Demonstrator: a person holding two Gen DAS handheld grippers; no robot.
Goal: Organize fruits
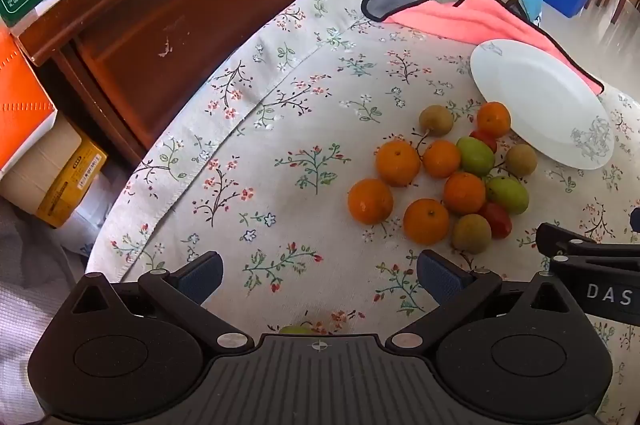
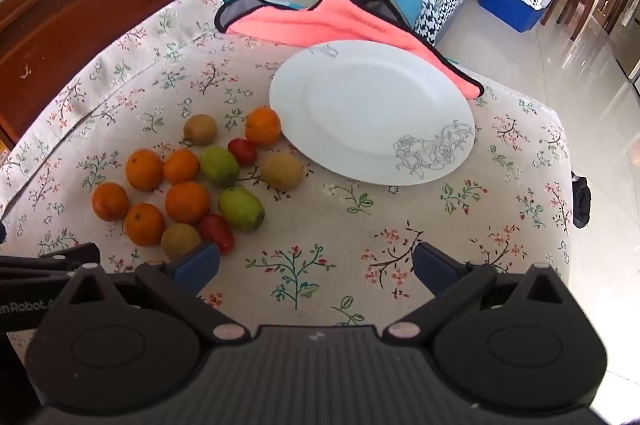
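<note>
A loose cluster of fruit lies on the floral tablecloth (image 2: 304, 265) covering the tabletop, just left of a white plate (image 2: 372, 113) that holds nothing. Six oranges (image 2: 187, 202) make up most of the cluster, with three brownish round fruits (image 2: 282, 171), two green oval fruits (image 2: 241, 208) and two small red ones (image 2: 218, 227) mixed in on its right side. The nearer green fruit lies with its long axis running from far left to near right; the nearer red one lies along much the same line. The farthest orange (image 2: 263, 126) sits just beside the plate's rim — whether it touches is hard to tell.

A pink cloth with dark edging (image 2: 320, 21) lies beyond the plate, its near edge tucked under the far rim.

The left claw (image 1: 320, 279) hangs over bare tablecloth with its jaws spread wide, nothing between them; a sliver of something green (image 1: 296, 330) peeks out at its body, mostly hidden. The right claw (image 2: 316, 265) is likewise wide open and empty, its left finger (image 2: 198, 261) close to the nearest brownish fruit.
</note>
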